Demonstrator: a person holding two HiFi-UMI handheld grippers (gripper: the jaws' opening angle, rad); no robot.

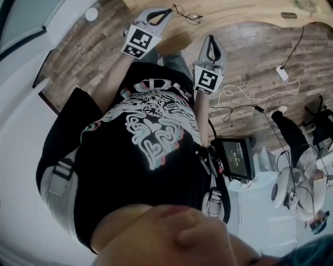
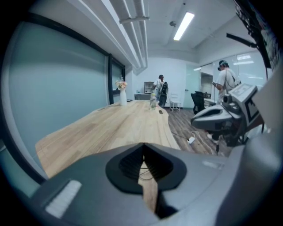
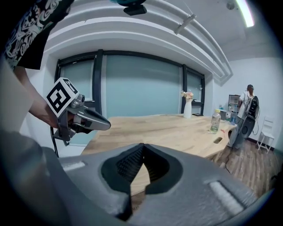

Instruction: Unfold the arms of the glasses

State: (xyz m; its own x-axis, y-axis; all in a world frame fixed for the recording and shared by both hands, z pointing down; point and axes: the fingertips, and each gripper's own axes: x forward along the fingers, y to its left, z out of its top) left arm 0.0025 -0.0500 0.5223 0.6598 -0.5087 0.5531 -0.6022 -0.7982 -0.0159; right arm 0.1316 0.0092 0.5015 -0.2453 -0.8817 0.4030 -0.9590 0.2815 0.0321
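The glasses lie untouched on the bench; the approach is judged in hand. The left tongs, closed and empty, are held just beside the glasses, the right tongs, likewise closed and empty, farther off. Opening is needed next.

1 pr glasses, 2 grippers (L, R), 1 table.

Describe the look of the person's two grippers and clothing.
The left gripper and right gripper are pale grey shells tapering to pointed jaws lined with black ribbed pads. Each carries a white cube with black square markers. The person wears a black short-sleeved T-shirt with a pale print.
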